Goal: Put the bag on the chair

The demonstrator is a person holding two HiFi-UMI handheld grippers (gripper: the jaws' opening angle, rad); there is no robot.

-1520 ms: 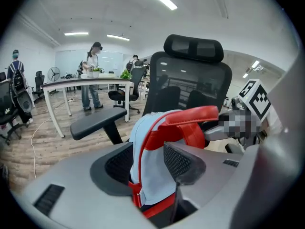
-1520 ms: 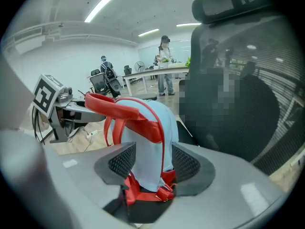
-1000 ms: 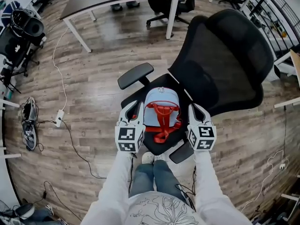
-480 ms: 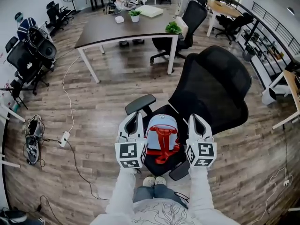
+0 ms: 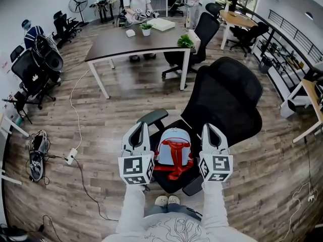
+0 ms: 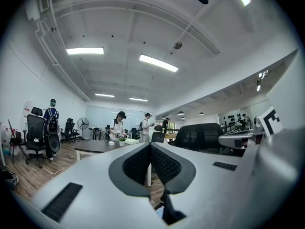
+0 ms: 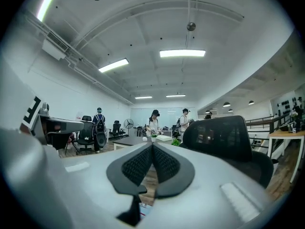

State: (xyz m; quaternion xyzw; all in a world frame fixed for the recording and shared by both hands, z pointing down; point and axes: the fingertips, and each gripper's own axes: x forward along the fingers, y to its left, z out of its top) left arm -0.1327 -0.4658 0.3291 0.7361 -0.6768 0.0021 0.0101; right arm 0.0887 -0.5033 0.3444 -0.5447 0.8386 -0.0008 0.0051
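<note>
The light blue bag point(image 5: 174, 149) with red straps lies on the seat point(image 5: 174, 181) of the black mesh office chair point(image 5: 227, 100), its straps hanging toward the seat's front. My left gripper point(image 5: 139, 133) hovers above the seat to the bag's left, near the armrest point(image 5: 153, 117). My right gripper point(image 5: 214, 133) hovers to the bag's right. Both are clear of the bag and point level. In the left gripper view the gripper point(image 6: 150, 145) has its jaws pressed together with nothing between them. The right gripper point(image 7: 152, 145) looks the same in its own view.
A dark table point(image 5: 136, 39) stands beyond the chair, with more office chairs point(image 5: 38, 64) and people at the far end. A cable and power strip point(image 5: 72, 155) and shoes point(image 5: 35, 153) lie on the wooden floor at left. My own feet point(image 5: 166, 200) stand before the seat.
Both grippers have risen from beside the bag to well above the seat. The bag has stayed on the chair. The head view has tilted up and shows more of the room.
</note>
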